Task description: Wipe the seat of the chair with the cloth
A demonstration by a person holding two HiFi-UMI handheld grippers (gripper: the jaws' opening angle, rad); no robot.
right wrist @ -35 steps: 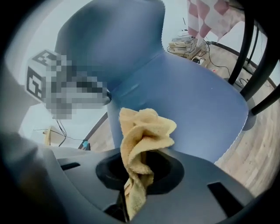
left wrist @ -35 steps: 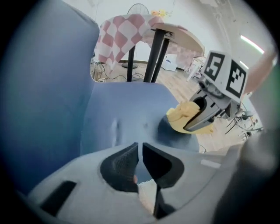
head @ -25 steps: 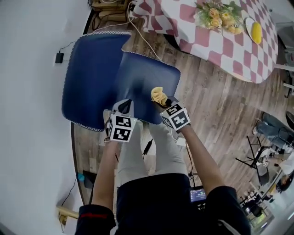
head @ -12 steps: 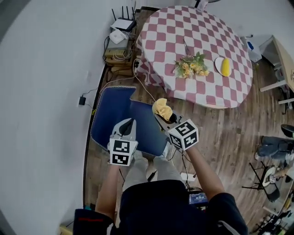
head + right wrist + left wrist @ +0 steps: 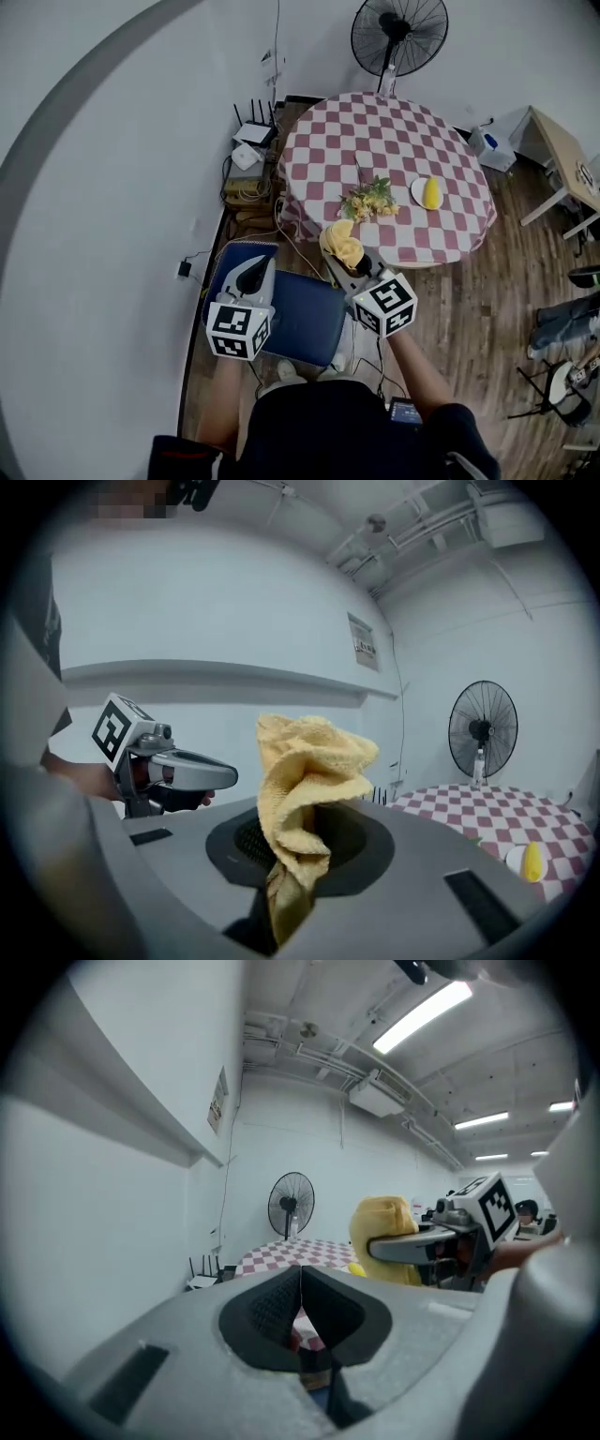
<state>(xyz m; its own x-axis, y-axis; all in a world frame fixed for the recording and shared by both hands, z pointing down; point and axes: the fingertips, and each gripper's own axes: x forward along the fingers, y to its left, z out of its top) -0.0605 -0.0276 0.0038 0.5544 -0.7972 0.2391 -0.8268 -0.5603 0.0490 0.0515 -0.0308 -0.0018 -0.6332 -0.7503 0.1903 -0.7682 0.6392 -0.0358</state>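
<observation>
left tool [image 5: 300, 1288] up in the air, jaws pressed together, nothing between them. right tool [image 5: 337, 262] just beside it on the right, clamped on the yellow cloth [image 5: 305, 780], which bunches up out of the tips. both hang above the blue chair seat [image 5: 305, 319], the cloth well clear of it. farther off sits the round counter [image 5: 394, 141] in red checks, with flowers [image 5: 367, 200] on it, and a standing fan [image 5: 398, 33] at the far wall.
</observation>
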